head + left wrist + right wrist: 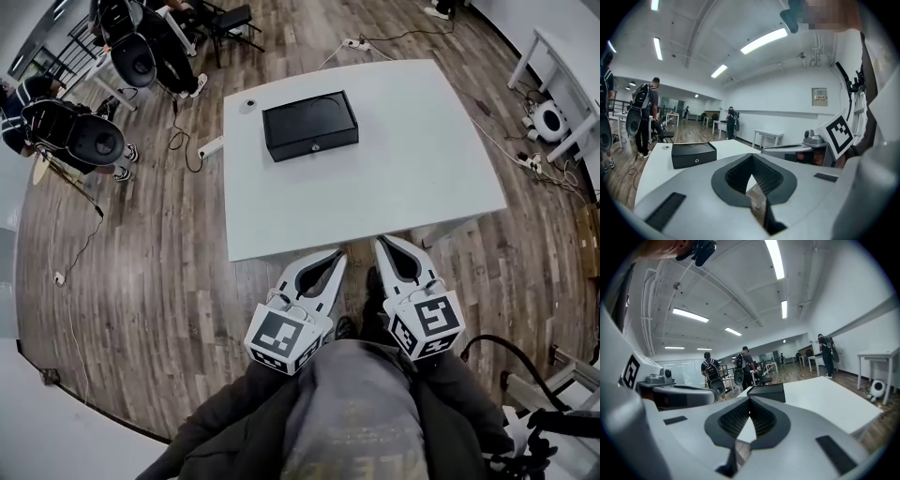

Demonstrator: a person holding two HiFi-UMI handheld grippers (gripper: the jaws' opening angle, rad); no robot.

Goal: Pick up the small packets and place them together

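Observation:
No small packets show in any view. A black flat box (pixel 310 125) lies on the far left part of the white table (pixel 422 169); it also shows ahead in the left gripper view as the black box (pixel 693 154) and in the right gripper view as the black box (pixel 768 392). My left gripper (pixel 337 254) and right gripper (pixel 382 242) hang side by side close to my body, at the table's near edge. Both point toward the table. Each has its jaw tips together with nothing between them, as the left gripper (pixel 751 157) and right gripper (pixel 750 400) show up close.
A small round object (pixel 247 105) sits at the table's far left corner. A power strip (pixel 212 147) and cables lie on the wooden floor to the left. People with backpacks (pixel 94 131) stand at the upper left. Another white table (pixel 562 56) stands at the right.

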